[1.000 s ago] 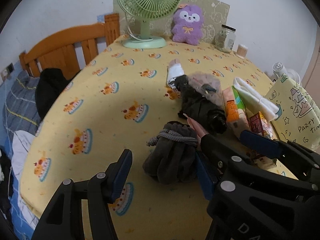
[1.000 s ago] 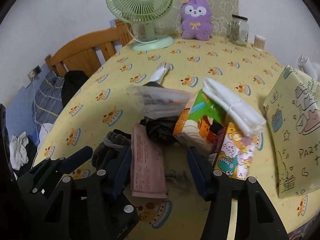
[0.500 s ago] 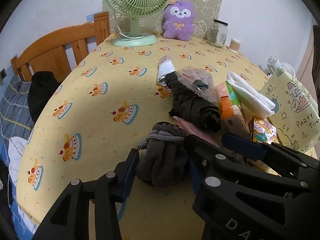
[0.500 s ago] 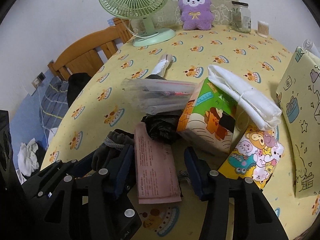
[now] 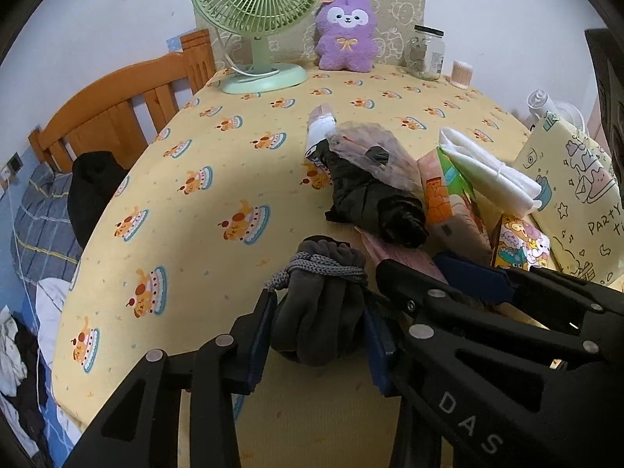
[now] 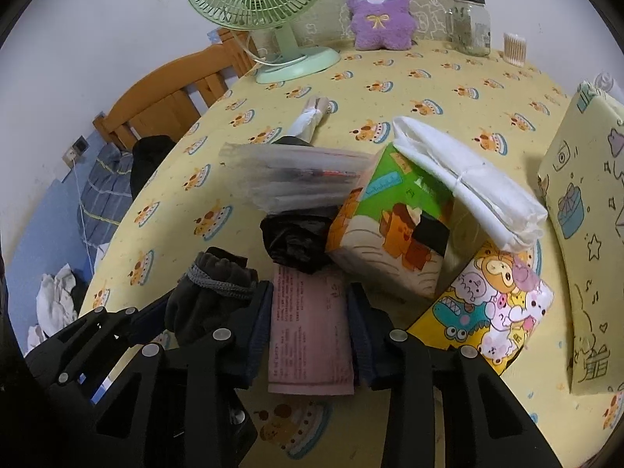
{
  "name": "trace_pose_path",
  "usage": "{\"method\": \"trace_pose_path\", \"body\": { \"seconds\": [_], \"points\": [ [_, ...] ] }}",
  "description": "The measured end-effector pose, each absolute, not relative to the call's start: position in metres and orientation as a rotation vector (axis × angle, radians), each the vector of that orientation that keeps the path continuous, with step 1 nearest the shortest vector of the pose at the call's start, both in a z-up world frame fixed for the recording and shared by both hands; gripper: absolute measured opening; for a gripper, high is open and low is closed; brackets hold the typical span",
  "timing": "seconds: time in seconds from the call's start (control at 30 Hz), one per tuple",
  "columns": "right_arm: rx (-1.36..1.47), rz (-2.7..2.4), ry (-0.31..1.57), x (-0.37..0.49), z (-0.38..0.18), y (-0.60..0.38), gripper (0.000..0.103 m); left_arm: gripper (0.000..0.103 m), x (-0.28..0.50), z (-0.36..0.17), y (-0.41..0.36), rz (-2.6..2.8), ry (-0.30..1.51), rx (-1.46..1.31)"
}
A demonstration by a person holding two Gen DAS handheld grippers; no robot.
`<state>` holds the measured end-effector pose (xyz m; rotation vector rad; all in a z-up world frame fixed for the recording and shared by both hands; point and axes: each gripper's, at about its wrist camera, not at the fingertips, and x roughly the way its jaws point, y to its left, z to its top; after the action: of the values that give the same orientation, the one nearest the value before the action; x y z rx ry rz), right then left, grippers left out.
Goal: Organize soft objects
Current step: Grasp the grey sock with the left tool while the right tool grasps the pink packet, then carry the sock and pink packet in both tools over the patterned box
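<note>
Left gripper (image 5: 318,335) clamps the grey drawstring pouch (image 5: 318,308); right gripper (image 6: 310,331) pinches the pink packet (image 6: 308,335).

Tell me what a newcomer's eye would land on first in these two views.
First, the two black claws low in each view: the left claw hugs a dark grey drawstring pouch, and the right claw brackets a pink packet; both have just been closing. Next, the bright heap of packs right of centre on the cake-print yellow tablecloth. At the back stand a green fan and a purple plush toy.
</note>
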<state>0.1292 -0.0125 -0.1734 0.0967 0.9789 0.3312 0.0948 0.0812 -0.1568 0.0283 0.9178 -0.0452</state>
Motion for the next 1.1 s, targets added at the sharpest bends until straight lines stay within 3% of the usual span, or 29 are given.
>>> {"method": "trace_pose_path", "body": {
  "seconds": [0.27,1.1],
  "points": [
    [0.088,0.32,0.975,0.124,-0.168,-0.012,0.039,0.033,0.091,-0.152,0.08,-0.058,0.919,0.011],
    [0.057,0.296,0.792,0.088,-0.092,-0.04,0.039,0.032,0.062,-0.087,0.055,-0.068,0.76,-0.013]
  ]
}}
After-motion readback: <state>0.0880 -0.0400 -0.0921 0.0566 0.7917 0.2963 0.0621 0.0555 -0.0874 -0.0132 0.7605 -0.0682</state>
